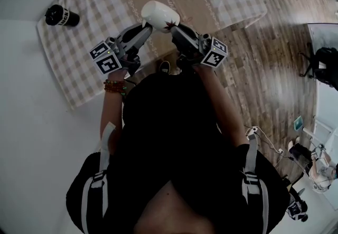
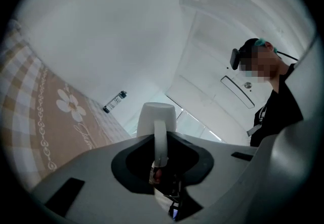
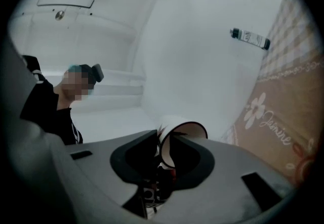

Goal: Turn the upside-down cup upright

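Item: cup (image 1: 160,16), 12 o'clock, which I hold clear of desk (image 1: 79,64), tipped sideways; approx. mid-turn, I judge. L tongs (image 1: 146,28) clamped on handle to steer the roll. R tongs (image 1: 174,27) pinch rim wall as support. Bottle (image 1: 62,16), 10 o'clock, apart.

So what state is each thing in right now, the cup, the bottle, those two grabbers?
cup: off the table, tipped on its side, held by both grippers.
left gripper: shut on the cup's handle.
right gripper: shut on the cup's rim.
bottle: upright on the checked cloth.
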A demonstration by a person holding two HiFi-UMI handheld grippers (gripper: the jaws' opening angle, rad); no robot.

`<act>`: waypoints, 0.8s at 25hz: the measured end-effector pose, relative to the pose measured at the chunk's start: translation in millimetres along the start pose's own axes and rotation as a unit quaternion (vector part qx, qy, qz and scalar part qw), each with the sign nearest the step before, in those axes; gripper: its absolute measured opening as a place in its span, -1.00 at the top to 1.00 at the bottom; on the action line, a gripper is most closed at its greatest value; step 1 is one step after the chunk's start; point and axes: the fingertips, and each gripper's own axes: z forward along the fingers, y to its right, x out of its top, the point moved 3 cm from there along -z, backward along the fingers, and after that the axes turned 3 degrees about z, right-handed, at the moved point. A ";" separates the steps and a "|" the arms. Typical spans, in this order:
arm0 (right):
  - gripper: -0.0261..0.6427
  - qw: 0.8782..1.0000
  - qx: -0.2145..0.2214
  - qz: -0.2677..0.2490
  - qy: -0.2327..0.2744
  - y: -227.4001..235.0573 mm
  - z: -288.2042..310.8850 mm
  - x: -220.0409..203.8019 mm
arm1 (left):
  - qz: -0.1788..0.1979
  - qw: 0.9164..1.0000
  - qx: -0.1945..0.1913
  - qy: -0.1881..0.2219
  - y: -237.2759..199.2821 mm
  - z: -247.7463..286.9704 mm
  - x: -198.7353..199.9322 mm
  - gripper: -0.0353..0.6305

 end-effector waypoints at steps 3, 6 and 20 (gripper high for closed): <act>0.75 0.999 0.028 0.032 -0.004 -5.7 3.1 -3.4 | -0.017 1.000 -0.019 -0.004 0.4 -3.1 -0.8 0.69; 0.82 0.997 0.061 0.043 0.000 -17.0 8.1 -4.3 | -0.045 0.998 -0.050 0.003 2.5 -5.9 -0.7 0.69; 0.85 0.993 0.013 0.021 -0.118 -9.2 -4.0 -32.3 | 0.103 0.990 0.009 -0.097 -14.4 -29.0 -18.6 -0.36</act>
